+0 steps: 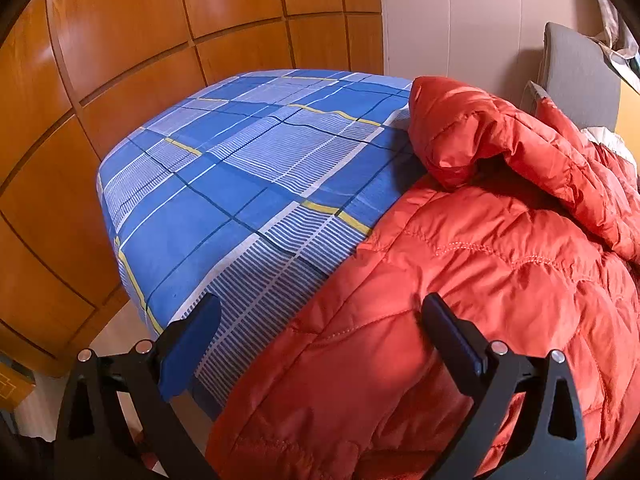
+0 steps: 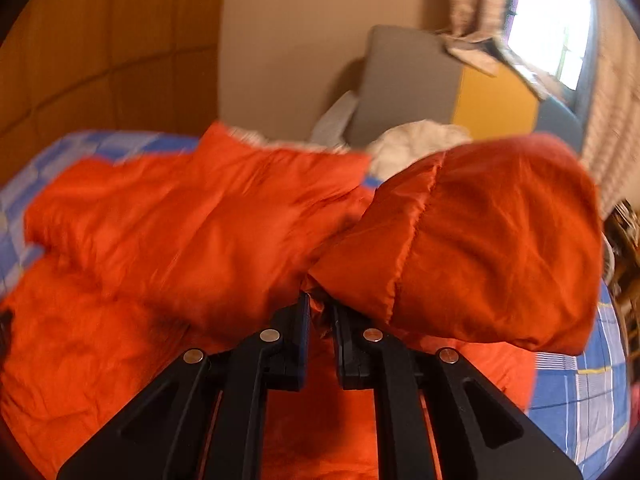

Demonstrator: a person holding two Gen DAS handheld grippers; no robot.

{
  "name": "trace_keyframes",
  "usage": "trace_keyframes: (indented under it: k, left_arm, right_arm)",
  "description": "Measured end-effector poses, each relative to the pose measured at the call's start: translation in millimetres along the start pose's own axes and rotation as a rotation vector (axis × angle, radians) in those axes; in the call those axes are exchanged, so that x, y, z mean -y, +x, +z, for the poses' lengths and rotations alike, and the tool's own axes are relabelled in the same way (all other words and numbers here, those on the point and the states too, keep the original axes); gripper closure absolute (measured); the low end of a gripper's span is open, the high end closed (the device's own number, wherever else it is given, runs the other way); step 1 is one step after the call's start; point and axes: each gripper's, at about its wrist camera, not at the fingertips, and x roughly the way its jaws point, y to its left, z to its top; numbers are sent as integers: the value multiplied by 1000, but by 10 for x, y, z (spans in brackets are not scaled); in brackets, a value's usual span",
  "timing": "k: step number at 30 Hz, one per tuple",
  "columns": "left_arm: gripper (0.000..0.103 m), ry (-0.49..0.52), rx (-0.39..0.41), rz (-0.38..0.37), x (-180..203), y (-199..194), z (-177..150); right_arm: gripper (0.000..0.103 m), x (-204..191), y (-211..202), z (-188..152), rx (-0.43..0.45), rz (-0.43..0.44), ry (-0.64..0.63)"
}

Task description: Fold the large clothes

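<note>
I find no legible text, label, brand, number or sign in either wrist view. The orange quilted jacket, the blue plaid bedsheet and the wooden wardrobe panels carry only stitching, pattern and grain, without any lettering.

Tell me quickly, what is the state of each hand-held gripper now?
Left hand-held gripper: open, holding nothing.
Right hand-held gripper: shut on the orange jacket.

A padded jacket lies on the bed, covering its right side in the left wrist view. A headboard stands behind the jacket; wooden wardrobe doors rise beyond the bed's left.
</note>
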Motion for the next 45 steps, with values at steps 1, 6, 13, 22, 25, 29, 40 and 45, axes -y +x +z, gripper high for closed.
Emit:
trace_keyframes:
  k: [1, 6, 13, 22, 25, 29, 40, 45]
  left_arm:
    - [3, -2, 2, -1, -3, -8, 0]
    - [3, -10, 6, -11, -10, -47, 9]
    - [3, -16, 22, -25, -3, -129, 22]
    - [3, -64, 94, -133, 45, -434, 96]
    - [3, -47, 120, -220, 203, -584, 197]
    - [3, -10, 146, -308, 451, -729, 325]
    - [3, 135, 84, -433, 1363, -695, 714]
    - [4, 147, 63, -537, 1712, -626, 881]
  right_arm:
    - [93, -74, 39, -32, -31, -4, -27]
    - [83, -370, 128, -180, -114, -67, -204]
    - [24, -323, -334, -369, -10, -95, -192]
    - [21, 62, -767, -784, 13, -368, -28]
    - [16, 172, -785, -932, -4, -478, 2]
    - [16, 337, -708, -1138, -67, -569, 42]
    - [11, 449, -517, -1131, -98, -515, 120]
    - [11, 585, -493, -1166, -115, -447, 185]
